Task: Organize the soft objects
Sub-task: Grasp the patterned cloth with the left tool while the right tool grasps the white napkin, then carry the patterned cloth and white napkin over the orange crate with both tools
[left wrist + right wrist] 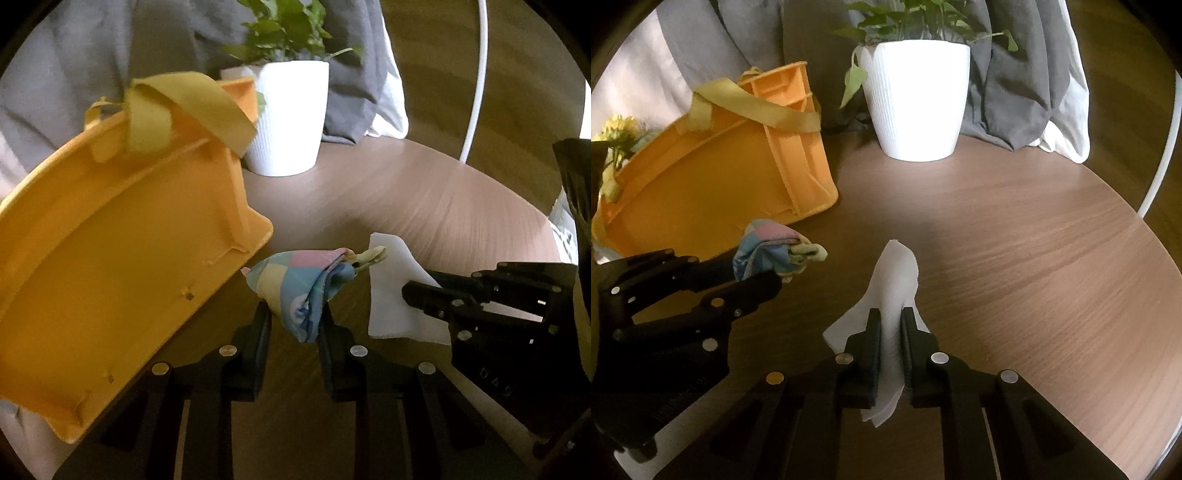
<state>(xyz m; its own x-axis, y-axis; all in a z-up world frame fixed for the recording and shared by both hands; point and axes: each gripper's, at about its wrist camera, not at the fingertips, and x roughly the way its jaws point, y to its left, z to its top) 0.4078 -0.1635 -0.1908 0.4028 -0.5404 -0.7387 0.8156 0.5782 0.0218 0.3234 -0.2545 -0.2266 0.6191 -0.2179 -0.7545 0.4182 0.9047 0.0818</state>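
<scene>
The left gripper (295, 314) had its jaws clamped on a pastel patchwork cloth (306, 284), bunched into a fold between them, with a pale green strip (369, 255) sticking out at its far end. The right gripper (890, 325) had its jaws closed on a white tissue (897, 273), which stood up between them in a crumpled ridge, its lower corners trailing toward the near side. Both pieces sat over the near part of the round wooden worktop (1034, 240), the cloth to the left of the tissue and just beside it.

Left of the cloth stood an orange crate (783, 162), tilted, with a yellow strap (757, 107) draped across its top rim. In the left wrist view the crate's (122, 236) wall filled the left side, close to the cloth. A white ribbed pot (916, 99) with a green plant (916, 18) stood at the far side of the worktop, right of the crate. Behind it hung grey fabric (1008, 85) with a white layer at its right edge. Yellow flowers (617, 133) showed at the far left, beyond the crate.
</scene>
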